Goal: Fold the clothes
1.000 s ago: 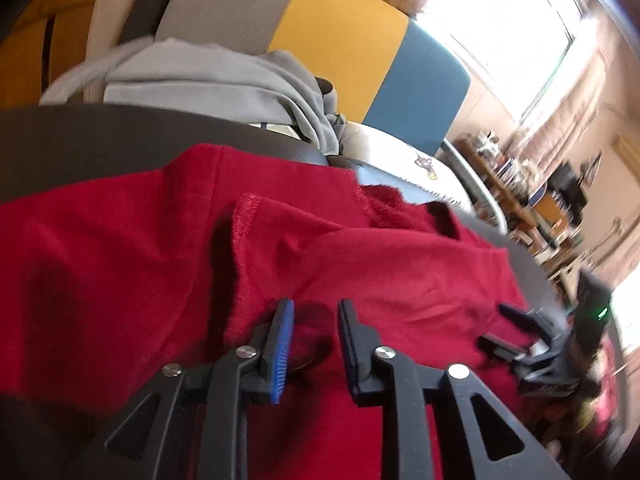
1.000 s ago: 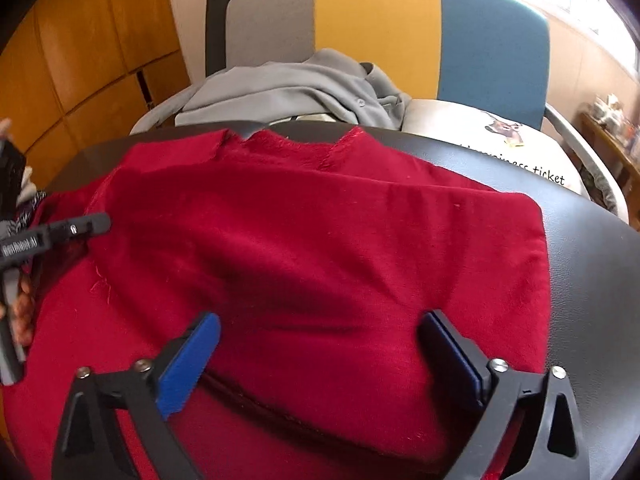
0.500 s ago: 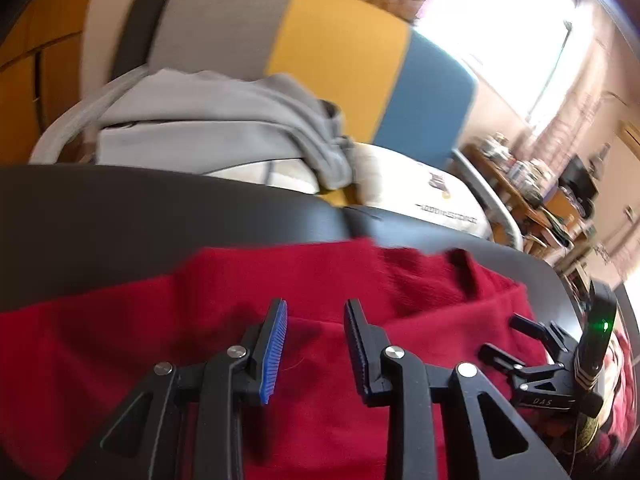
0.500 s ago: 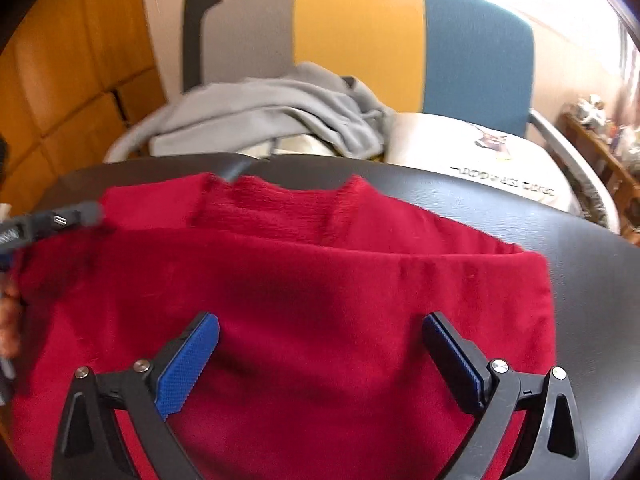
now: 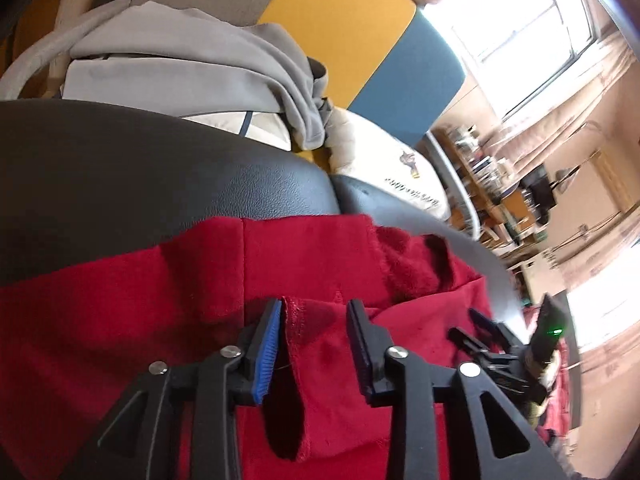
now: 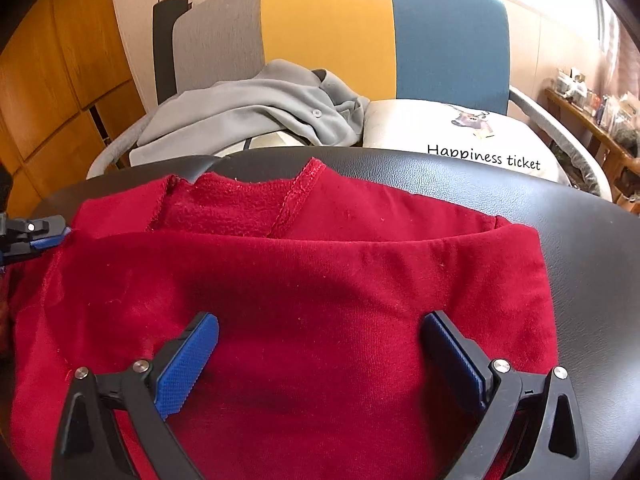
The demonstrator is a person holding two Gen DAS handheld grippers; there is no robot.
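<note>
- Nearest in the left wrist view, the left tongs (image 5: 314, 344) are closing around a raised hemmed edge of the red garment (image 5: 120, 320). The edge stands between the jaws against the blue pad, and the other pad looks to be still clear of it.
- To do this step well, I would let the jaws pinch fully on that hem before any lift. The bite should take the stitched edge and not only one loose layer, or the fold may slip out.
- The right tongs (image 6: 320, 360) stand wide apart over the broad folded panel of the garment, gripping nothing. I judge they should press or hold that panel flat while the left side is drawn over, so the fold line stays straight.
- The red garment lies spread on the black leather-look counter (image 6: 580, 248), its neckline (image 6: 248, 204) towards the far edge. A folded layer already covers the near part.
- Beyond the counter stands a chair (image 6: 328, 28) with grey, yellow and blue back panels. On its seat lie a grey garment (image 6: 256, 112) and a white cushion (image 6: 460, 136) printed with "Happiness ticket".
- Count: two tongs, one red garment in hand, one grey garment waiting, one cushion, one chair.
- Farthest off, a bright window (image 5: 520, 28) and cluttered shelves (image 5: 492, 184) are too blurred to count.
</note>
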